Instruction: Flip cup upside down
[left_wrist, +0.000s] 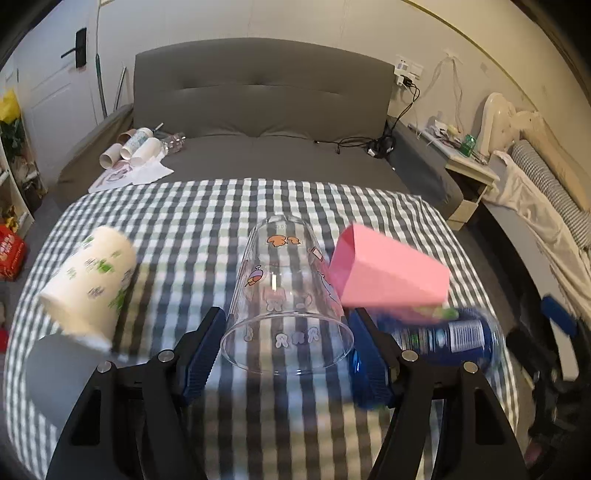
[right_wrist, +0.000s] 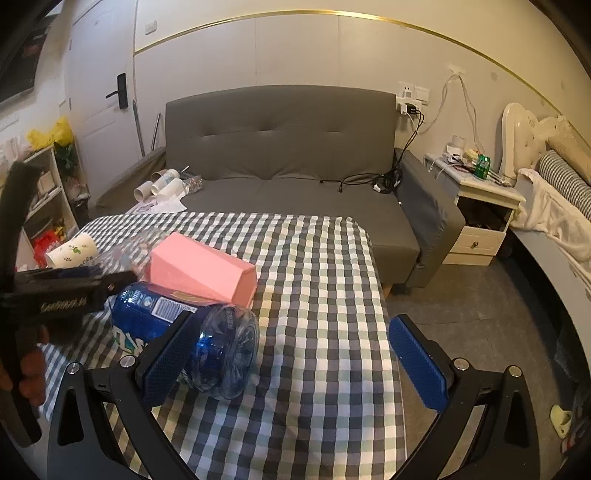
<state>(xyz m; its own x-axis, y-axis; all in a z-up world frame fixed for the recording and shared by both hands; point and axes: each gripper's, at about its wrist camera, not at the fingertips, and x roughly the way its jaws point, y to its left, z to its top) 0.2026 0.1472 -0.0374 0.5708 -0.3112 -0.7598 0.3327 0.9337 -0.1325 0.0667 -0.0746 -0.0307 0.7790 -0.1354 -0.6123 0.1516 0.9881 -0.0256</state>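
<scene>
Checkered tablecloth (left_wrist: 258, 199), clear cup (left_wrist: 286, 295) between left tool (left_wrist: 288, 332) pads.

Checked tablecloth (right_wrist: 314, 295) under a pink box (right_wrist: 199, 271), blue bottle (right_wrist: 177, 325) and paper cup (left_wrist: 92, 284).

The clear cup (left_wrist: 286, 306) looks like glossy see-through plastic with cartoon prints. Checked tablecloth (left_wrist: 207, 218) is soft matt cloth. Pink box (right_wrist: 201, 271) seems smooth and matt, blue bottle (right_wrist: 192, 332) shiny plastic, paper cup (left_wrist: 90, 284) matt.
</scene>
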